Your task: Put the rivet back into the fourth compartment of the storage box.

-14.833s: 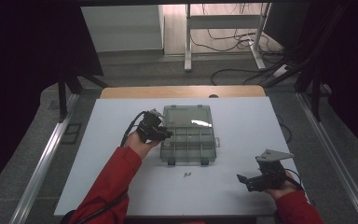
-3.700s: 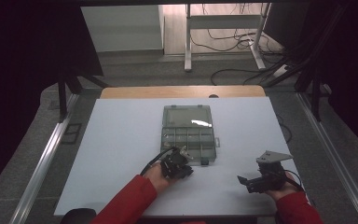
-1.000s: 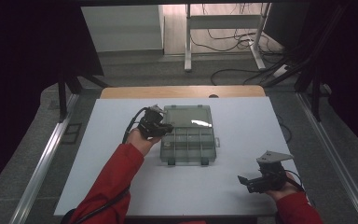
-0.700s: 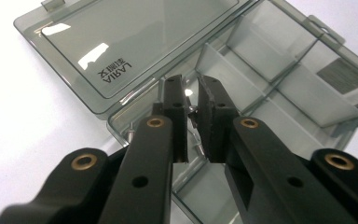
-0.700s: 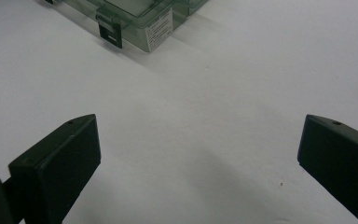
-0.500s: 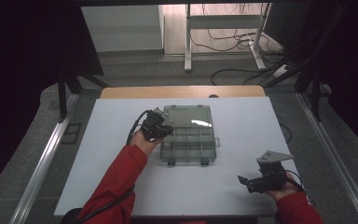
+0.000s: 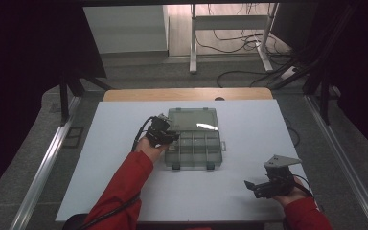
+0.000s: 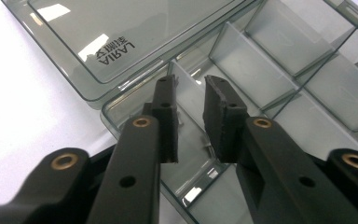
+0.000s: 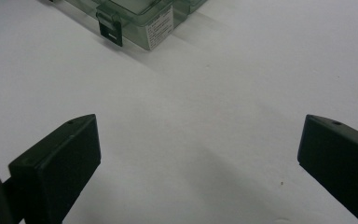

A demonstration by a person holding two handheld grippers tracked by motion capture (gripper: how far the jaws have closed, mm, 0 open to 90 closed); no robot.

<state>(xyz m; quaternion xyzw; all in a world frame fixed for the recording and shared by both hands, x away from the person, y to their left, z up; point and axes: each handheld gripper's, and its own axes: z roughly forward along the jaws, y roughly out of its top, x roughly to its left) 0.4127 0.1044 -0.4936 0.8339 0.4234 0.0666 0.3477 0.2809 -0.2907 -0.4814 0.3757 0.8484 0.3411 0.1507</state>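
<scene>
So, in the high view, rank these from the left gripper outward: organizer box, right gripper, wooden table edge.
1. organizer box, directly beside the left gripper, jaws over its left compartment.
2. wooden table edge, beyond the box at the far side.
3. right gripper, near the front right corner.

In the high view, the left gripper (image 7: 165,136) is covering the near-left corner of the compartment box (image 7: 194,143), and whatever is lying in the compartments is too small to tell. In the left gripper view, the frame edge is cutting off the box's open lid (image 8: 121,37) and its far compartments. In the right gripper view, the picture's top edge is cropping the box (image 9: 140,18), leaving a latch (image 9: 110,29) and a label (image 9: 161,27) whose print is staying unreadable.
</scene>
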